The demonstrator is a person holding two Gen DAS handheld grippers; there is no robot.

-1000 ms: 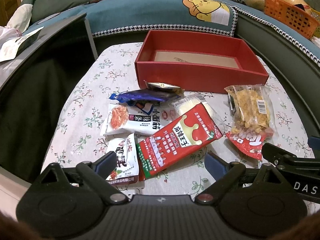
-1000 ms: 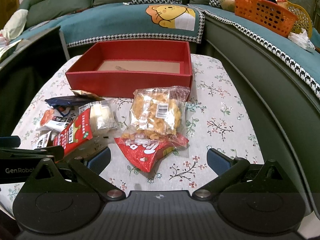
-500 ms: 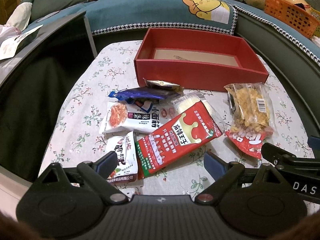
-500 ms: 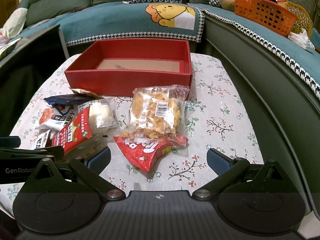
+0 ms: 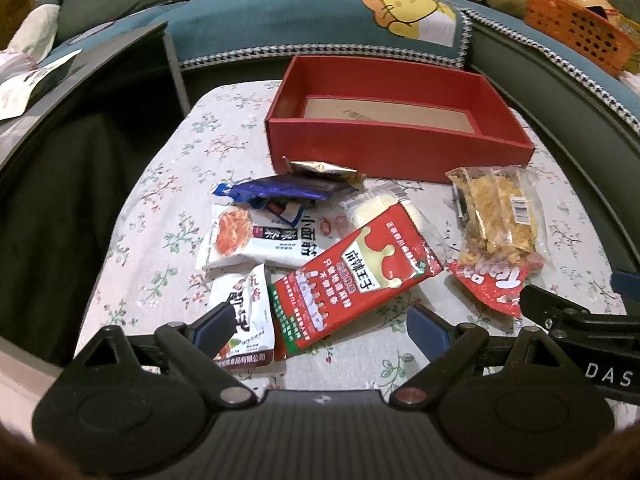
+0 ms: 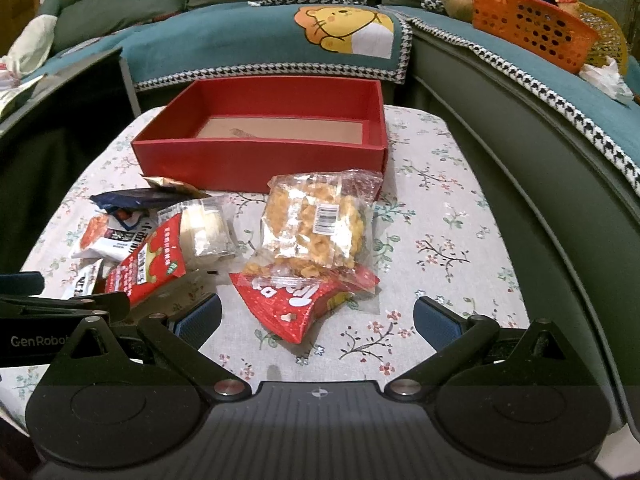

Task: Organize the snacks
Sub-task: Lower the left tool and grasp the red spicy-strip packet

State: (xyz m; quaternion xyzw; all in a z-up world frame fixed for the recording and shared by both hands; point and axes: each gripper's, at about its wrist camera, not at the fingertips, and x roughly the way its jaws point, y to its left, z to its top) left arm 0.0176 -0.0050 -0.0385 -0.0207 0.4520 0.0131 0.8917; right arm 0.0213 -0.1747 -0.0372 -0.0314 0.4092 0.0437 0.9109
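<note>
Both grippers are creeping slightly forward over the table (image 6: 460, 216) versus a second ago; snacks are not shifting. Left gripper (image 5: 320, 330) is hanging wide open, gripping nothing, fingers straddling the near end of the long red packet (image 5: 352, 280), left fingertip over a small white packet (image 5: 248, 320). Right gripper (image 6: 318, 318) is also spread wide and empty, bracketing the small red pouch (image 6: 296, 304) under the clear bag of yellow crisps (image 6: 316, 220). Red box (image 6: 260, 160) is sitting behind the pile, holding no snacks.
</note>
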